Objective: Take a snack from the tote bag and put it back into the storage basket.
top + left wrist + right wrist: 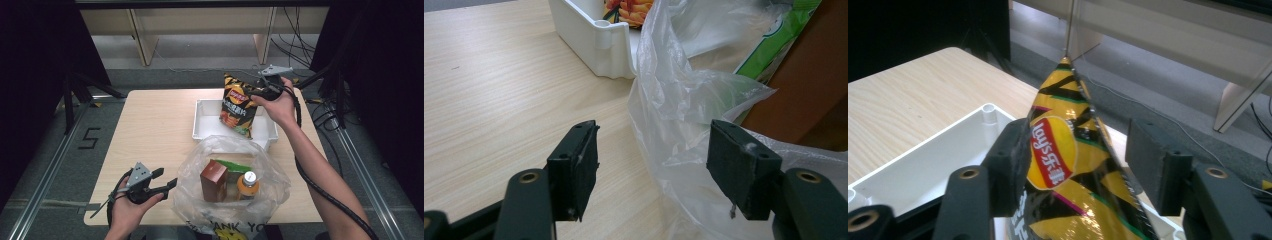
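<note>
The right gripper (264, 86) is holding up a chips bag (238, 106) over the white bin (204, 125) at the far side of the table (150, 130). In the right gripper view the chips bag (1073, 170) is sitting between the two jaws; the left pad is touching the foil, but the right pad is standing a bit apart from it, w/ a gap showing. So the jaws are looking partly spread around the bag's top part, and I cannot tell if they are really pinching it. In the high view the bag is hanging upright, its bottom edge near the front wall of the bin, approx. at the bin's right half. The white bin (923, 165) is lying below the bag, and its inside is looking bare where it is visible.

The left gripper (165, 182) is resting low at the near-left part of the table, just beside the clear plastic bag (235, 170). Its jaws are spread wide and are gripping nothing; in the left gripper view the edge of the plastic bag (684, 100) is lying between and ahead of them, close to the right jaw.

Inside the plastic bag a brown box (214, 181), a green packet (235, 166) and a bottle w/ white cap (248, 185) are standing. The bin's corner (596, 45) is showing behind the plastic.
</note>
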The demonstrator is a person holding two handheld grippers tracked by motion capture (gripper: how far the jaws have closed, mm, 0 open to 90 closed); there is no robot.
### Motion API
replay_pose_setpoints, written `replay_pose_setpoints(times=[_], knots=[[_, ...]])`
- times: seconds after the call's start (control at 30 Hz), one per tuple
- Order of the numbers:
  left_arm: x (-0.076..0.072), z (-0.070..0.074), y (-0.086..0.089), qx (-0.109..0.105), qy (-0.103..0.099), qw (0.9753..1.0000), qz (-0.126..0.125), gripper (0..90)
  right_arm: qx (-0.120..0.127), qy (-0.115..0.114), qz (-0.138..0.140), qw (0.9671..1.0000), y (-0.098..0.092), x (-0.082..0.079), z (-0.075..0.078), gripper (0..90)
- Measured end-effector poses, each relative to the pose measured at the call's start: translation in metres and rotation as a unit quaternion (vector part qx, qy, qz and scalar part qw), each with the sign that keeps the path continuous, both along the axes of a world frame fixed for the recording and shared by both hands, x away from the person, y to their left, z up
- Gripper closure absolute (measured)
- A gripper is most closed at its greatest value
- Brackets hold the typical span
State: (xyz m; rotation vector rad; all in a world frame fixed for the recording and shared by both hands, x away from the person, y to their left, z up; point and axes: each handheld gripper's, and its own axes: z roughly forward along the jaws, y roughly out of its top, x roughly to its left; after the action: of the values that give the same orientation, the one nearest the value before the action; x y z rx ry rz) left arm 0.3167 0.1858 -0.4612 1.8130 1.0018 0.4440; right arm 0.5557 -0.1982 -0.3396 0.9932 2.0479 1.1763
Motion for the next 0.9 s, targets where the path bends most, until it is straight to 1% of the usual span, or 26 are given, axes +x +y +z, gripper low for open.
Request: replay_pose_setpoints(times=[0.07, 0.1, 0.13, 0.17, 0.2, 0.23, 0.27, 0.3, 0.33, 0.4, 0.43, 0.47, 0.5, 0.57, 0.6, 0.63, 0.67, 0.7, 0.77, 0.83, 0.87, 0.9], knots=[[0.000, 0.000, 0.000, -0.001, -0.001, 1.0000, 0.003, 36.4, 0.003, -0.002, -0.008, 1.0000, -0.002, -0.003, 0.002, 41.3], [-0.001, 0.001, 0.000, 0.001, -0.001, 1.0000, 0.005, 36.4, 0.003, 0.004, -0.007, 1.0000, -0.004, -0.005, 0.004, 41.3], [-0.001, 0.001, 0.000, 0.001, -0.001, 1.0000, 0.005, 36.5, 0.003, -0.009, -0.014, 0.9999, -0.006, -0.006, 0.004, 41.3], [0.000, 0.001, 0.000, 0.001, -0.001, 1.0000, 0.004, 36.4, 0.009, -0.006, -0.020, 0.9997, -0.007, -0.008, 0.005, 41.3], [-0.001, 0.001, 0.000, 0.001, -0.001, 1.0000, 0.004, 36.5, 0.010, -0.003, -0.020, 0.9998, -0.009, -0.010, 0.005, 41.3], [-0.001, 0.001, 0.000, 0.001, -0.001, 1.0000, 0.006, 36.4, 0.018, -0.002, -0.022, 0.9996, -0.011, -0.011, 0.005, 41.3], [-0.001, 0.001, 0.000, 0.001, -0.002, 1.0000, 0.004, 36.4, 0.015, -0.004, -0.026, 0.9995, -0.013, -0.014, 0.005, 41.3], [-0.001, 0.001, 0.000, 0.001, -0.002, 1.0000, 0.003, 36.4, 0.019, -0.003, -0.026, 0.9995, -0.014, -0.016, 0.005, 41.3], [-0.001, 0.001, 0.000, 0.000, -0.003, 1.0000, 0.003, 36.4, 0.026, -0.011, -0.030, 0.9992, -0.015, -0.018, 0.005, 41.3], [-0.001, 0.001, -0.001, 0.001, -0.003, 1.0000, 0.003, 36.5, 0.025, -0.006, -0.029, 0.9992, -0.019, -0.023, 0.007, 41.3], [-0.001, 0.001, 0.000, 0.005, -0.006, 1.0000, 0.000, 36.5, 0.025, -0.007, -0.029, 0.9992, -0.021, -0.025, 0.007, 41.3], [-0.001, 0.001, 0.000, 0.005, -0.006, 1.0000, 0.000, 36.4, 0.026, 0.001, -0.033, 0.9991, -0.023, -0.028, 0.007, 41.4], [-0.001, 0.001, 0.000, 0.005, -0.005, 1.0000, 0.000, 36.5, 0.025, -0.005, -0.034, 0.9991, -0.024, -0.029, 0.006, 41.5], [-0.001, 0.001, -0.001, -0.001, -0.005, 1.0000, 0.002, 36.5, 0.031, 0.005, -0.035, 0.9989, -0.027, -0.035, 0.004, 42.1], [-0.002, 0.002, -0.001, 0.001, -0.004, 1.0000, 0.005, 36.4, 0.031, 0.011, -0.035, 0.9988, -0.030, -0.037, 0.002, 42.8], [-0.001, 0.002, -0.001, 0.000, -0.007, 1.0000, 0.000, 36.5, 0.027, 0.003, -0.038, 0.9989, -0.032, -0.039, 0.000, 43.9], [-0.001, 0.003, 0.000, 0.002, -0.010, 1.0000, -0.002, 36.4, 0.034, 0.014, -0.043, 0.9984, -0.033, -0.042, -0.003, 46.1], [-0.001, 0.003, -0.001, 0.002, -0.009, 1.0000, -0.001, 36.5, 0.028, 0.026, -0.038, 0.9985, -0.035, -0.045, -0.005, 48.7], [-0.001, 0.002, -0.001, 0.005, -0.008, 1.0000, 0.000, 36.5, 0.034, 0.043, -0.037, 0.9978, -0.035, -0.050, -0.014, 56.0], [-0.002, 0.002, -0.002, 0.002, -0.005, 1.0000, 0.001, 36.5, 0.025, 0.061, -0.029, 0.9974, -0.036, -0.054, -0.021, 62.1], [-0.002, 0.002, -0.002, 0.002, -0.004, 1.0000, 0.002, 36.5, 0.024, 0.066, -0.029, 0.9971, -0.036, -0.054, -0.025, 65.5], [-0.002, 0.003, -0.002, 0.004, -0.008, 1.0000, -0.001, 36.5, 0.020, 0.072, -0.022, 0.9970, -0.037, -0.054, -0.030, 68.5]])
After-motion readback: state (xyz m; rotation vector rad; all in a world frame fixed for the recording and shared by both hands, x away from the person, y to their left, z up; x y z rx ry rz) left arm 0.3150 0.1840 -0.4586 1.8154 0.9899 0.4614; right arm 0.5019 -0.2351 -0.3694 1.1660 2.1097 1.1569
